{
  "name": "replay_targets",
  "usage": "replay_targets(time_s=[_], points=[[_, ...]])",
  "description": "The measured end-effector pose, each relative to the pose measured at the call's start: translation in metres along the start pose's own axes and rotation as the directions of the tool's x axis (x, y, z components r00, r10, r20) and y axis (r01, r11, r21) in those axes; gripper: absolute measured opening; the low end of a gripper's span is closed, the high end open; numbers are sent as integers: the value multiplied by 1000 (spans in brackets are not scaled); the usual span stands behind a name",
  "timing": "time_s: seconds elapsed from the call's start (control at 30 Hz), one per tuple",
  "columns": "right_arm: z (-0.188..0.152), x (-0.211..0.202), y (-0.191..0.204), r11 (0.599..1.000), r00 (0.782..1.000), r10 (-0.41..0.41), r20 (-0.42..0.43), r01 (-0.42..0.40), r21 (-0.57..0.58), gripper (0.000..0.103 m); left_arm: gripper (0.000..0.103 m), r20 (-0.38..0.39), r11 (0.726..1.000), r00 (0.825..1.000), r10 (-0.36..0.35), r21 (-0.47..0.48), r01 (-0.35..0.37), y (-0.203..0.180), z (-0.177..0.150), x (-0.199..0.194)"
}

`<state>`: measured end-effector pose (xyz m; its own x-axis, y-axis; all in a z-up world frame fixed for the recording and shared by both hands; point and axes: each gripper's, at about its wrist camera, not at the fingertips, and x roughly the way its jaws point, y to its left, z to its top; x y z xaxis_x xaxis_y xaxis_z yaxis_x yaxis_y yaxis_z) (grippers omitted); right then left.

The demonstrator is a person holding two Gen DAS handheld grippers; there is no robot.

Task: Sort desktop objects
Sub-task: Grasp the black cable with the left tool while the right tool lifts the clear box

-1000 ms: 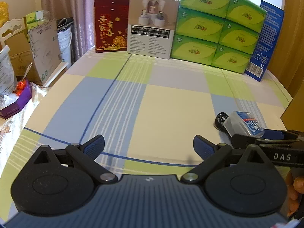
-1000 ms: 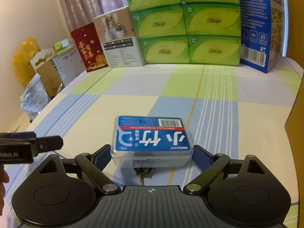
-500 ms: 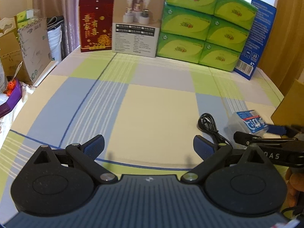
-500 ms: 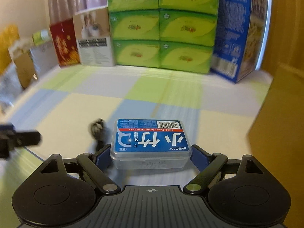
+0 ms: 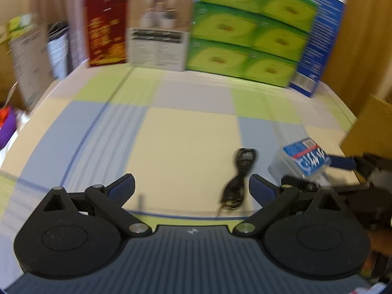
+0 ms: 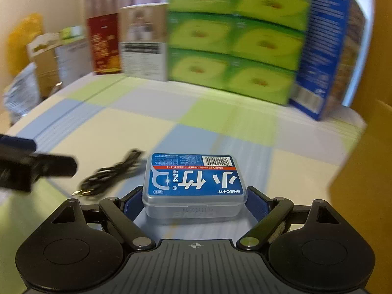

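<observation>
Blue-labelled floss box (image 6: 194, 183) sits clamped in right tool (image 6: 194, 202); left tool (image 5: 191, 188) spread.

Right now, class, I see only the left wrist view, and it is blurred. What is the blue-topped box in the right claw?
Observer: A clear dental floss pick box; its label reads "Classic Dental Floss Picks".
Operator: Is it gripped squarely?
Observer: Yes. The right claw has a blue pad on each short end, label facing up.
Operator: And the black cable?
Observer: The black cable lies on the tablecloth left of the box, gold plug end nearest the camera.
</observation>
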<state>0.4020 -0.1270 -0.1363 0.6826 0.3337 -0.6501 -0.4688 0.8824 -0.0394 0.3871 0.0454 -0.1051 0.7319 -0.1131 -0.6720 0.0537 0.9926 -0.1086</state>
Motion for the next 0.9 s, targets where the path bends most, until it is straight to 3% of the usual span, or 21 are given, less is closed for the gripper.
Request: replay_targets(time_s=[0.1,0.17,0.27,0.4,0.5,0.53,0.9], points=[[0,-1,-12,999,999,-43,-9,43,14,84,87,-7,993,999,-42,110,42,-18,2,11],[-3,-3,-17,998,998,-61,-11,61,8,84,69,-24,983,998,-58,174,61,-27,2,19],[-3,-4,-21,997,997,-72,-7,72,10,84,55,-35,970,998,-61,235,68,-37,1,27],[-2,-4,-17,998,998,-59,3,59,2,84,43,-50,964,996,-79,251,89,-41,-1,39],[-3,-3,-15,999,999,-49,0,49,-5,84,28,-62,969,995,-79,228,91,-38,-2,43],[-4,-2,-14,999,999,-50,-2,50,-5,84,19,-70,972,995,-77,218,91,-37,0,43],[-1,-2,-11,999,1000,-19,-11,19,33,84,14,-102,982,990,-94,152,109,-35,4,36]])
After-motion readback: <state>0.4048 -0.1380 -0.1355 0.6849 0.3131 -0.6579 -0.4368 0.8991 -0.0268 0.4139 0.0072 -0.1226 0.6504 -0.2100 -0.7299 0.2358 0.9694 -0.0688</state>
